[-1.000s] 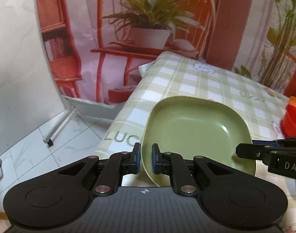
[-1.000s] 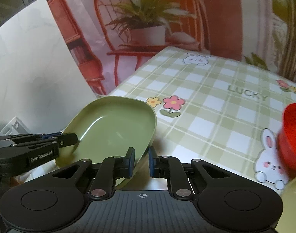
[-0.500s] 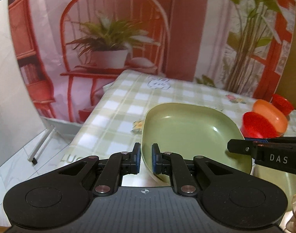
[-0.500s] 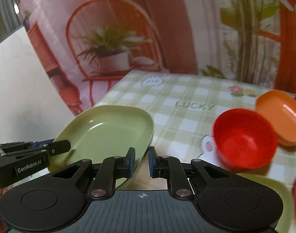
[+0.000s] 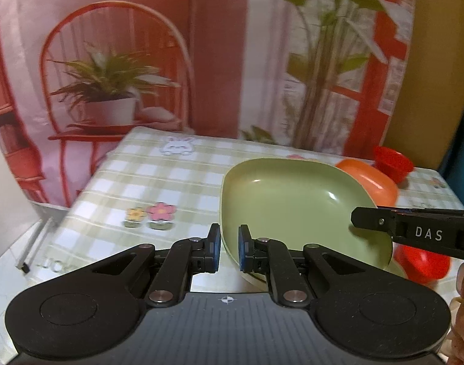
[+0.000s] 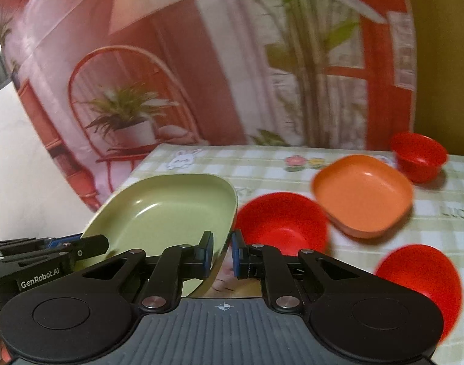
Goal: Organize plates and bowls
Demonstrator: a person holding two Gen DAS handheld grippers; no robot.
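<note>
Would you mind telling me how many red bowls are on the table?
3. One red bowl sits just right of the held green plate, one is at the near right, and one is at the far right, behind the orange plate. Others may lie out of view.

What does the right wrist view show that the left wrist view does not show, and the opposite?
Only the right wrist view shows the near red bowl at the lower right. Only the left wrist view shows the flower print on the tablecloth beside the green plate. Both show that plate, gripped on opposite rims by the left gripper and right gripper, plus the orange plate.
</note>
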